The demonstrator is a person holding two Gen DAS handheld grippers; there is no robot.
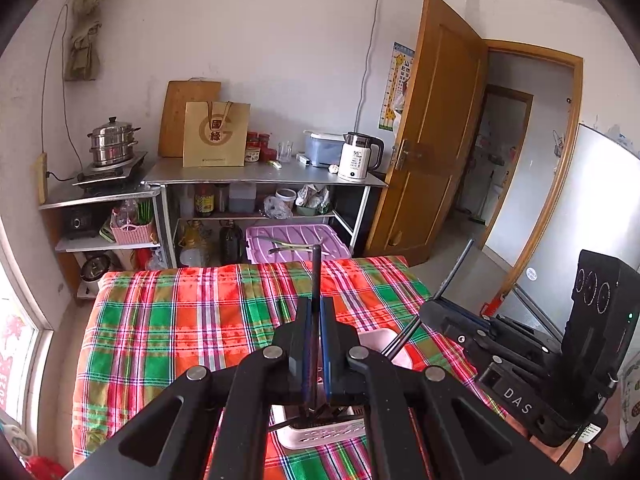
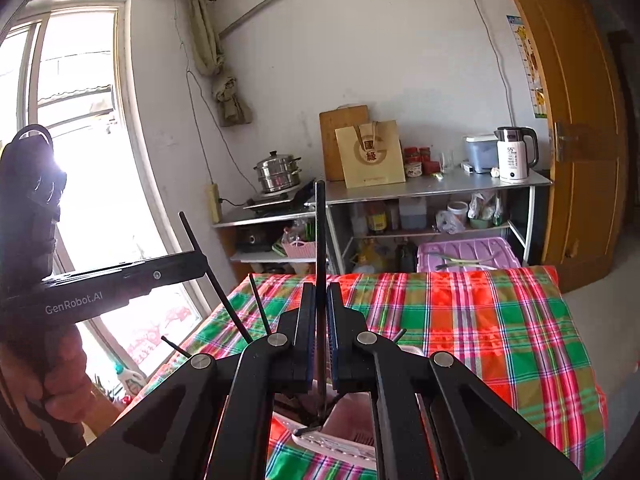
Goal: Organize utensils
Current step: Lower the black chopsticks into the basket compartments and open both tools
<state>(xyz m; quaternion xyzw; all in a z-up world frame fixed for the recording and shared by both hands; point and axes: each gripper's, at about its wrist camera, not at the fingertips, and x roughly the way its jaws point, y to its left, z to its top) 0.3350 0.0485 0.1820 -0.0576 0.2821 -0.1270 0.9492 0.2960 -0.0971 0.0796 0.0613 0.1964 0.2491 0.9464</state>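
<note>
Place: I'm looking into a lived-in home kitchen.
Cooking: I see a steamer pot (image 1: pixel 113 140) on a hob (image 1: pixel 114 172), with a kettle (image 1: pixel 358 156) nearby.
Storage: shelves (image 1: pixel 256 216) hold bottles and jars; a cutting board (image 1: pixel 188 118) leans on the wall.
Room: I see a wooden door (image 1: pixel 432 128), a window (image 2: pixel 80 120) and a plaid cloth (image 1: pixel 224 320).

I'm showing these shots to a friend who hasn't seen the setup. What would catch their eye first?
Probably the bright red-and-green plaid cloth covering the table in the foreground. Next, the left gripper and right gripper, each shut on a thin dark chopstick that sticks up over a white basket.
</note>
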